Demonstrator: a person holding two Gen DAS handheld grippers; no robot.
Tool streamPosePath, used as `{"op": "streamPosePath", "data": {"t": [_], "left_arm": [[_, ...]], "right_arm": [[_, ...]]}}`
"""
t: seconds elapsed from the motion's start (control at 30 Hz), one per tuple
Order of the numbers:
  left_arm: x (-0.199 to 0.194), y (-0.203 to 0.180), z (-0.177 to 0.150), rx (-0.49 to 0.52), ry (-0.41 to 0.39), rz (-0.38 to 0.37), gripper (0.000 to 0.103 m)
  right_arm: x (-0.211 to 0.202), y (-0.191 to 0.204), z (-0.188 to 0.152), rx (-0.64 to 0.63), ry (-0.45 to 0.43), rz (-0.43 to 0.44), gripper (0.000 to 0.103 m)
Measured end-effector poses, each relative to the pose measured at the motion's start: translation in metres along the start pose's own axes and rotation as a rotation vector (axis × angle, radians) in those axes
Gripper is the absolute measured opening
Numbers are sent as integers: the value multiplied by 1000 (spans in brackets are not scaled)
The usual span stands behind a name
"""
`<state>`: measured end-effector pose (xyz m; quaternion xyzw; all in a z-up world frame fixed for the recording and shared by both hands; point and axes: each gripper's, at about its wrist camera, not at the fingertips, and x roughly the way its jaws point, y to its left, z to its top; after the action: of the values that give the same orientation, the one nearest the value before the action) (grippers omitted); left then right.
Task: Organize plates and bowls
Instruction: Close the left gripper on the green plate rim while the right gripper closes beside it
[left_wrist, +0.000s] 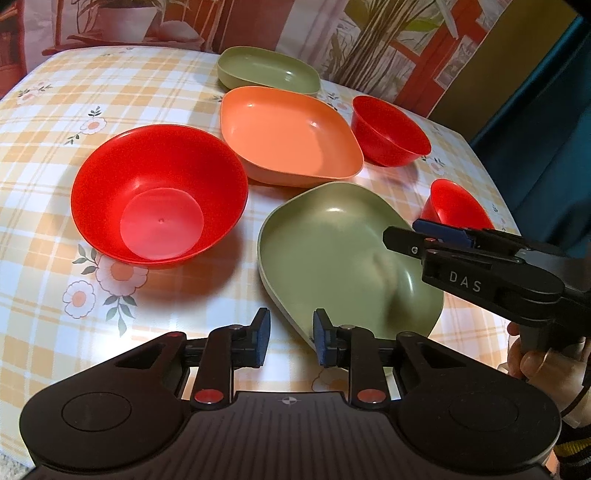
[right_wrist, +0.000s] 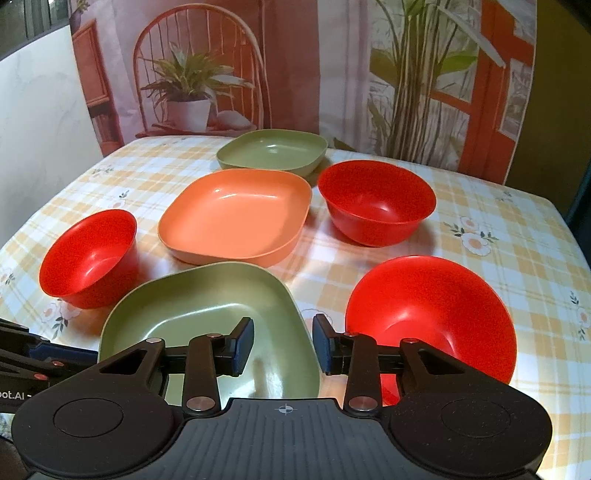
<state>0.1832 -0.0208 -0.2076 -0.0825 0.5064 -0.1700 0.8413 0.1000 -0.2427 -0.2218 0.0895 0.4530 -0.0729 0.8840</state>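
Checked floral tablecloth (right_wrist: 517, 229) covers the table; six dishes on it, none stacked. Left gripper (left_wrist: 291, 341) hovers low at the near edge, jaws apart and holding nothing, its right pad just over the near rim of the near green plate (left_wrist: 332, 251), left pad over bare cloth. Right gripper (right_wrist: 283, 349) also open and empty, poised above the same plate's right rim (seen as (right_wrist: 207, 314) in its own view), with the gap between the pads straddling that edge; whether a pad touches the plastic cannot be told. From the left wrist view the right gripper enters from the right, its tips over the plate's far right side. Orange plate (right_wrist: 236, 218) lies just beyond the green one, at centre; far green plate (right_wrist: 273, 153) sits behind it, rims nearly touching. Red bowls: one large bowl (left_wrist: 159, 194) left of the near plate in the left wrist view, a second red bowl (right_wrist: 376, 201) right of the orange plate, a third red bowl (right_wrist: 432, 321) near right, beside the right gripper.
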Motion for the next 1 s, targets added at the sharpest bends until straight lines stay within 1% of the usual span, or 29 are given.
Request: {"op": "streamPosePath", "data": {"t": [0.13,0.37,0.53,0.7,0.87,1.0], "left_arm": [[0,1,0,0,-1,-8,22],[1,5,0,-23,9,4,22],[0,6,0,-33,-2,3,21],[-3,8,0,-39,-9,6,19],[-4,9,0,-44,-21,19,18],[-4,12,0,-48,-24,31,13]], "right_arm": [[-2,-1,-1,12,1,5,31],[-5,-4,-5,46,9,33,29],[-8,-2,-6,39,21,41,28],[-8,-4,-8,63,27,49,26],[-10,-6,-10,73,32,59,19],[-12,-9,-13,93,35,66,14]]}}
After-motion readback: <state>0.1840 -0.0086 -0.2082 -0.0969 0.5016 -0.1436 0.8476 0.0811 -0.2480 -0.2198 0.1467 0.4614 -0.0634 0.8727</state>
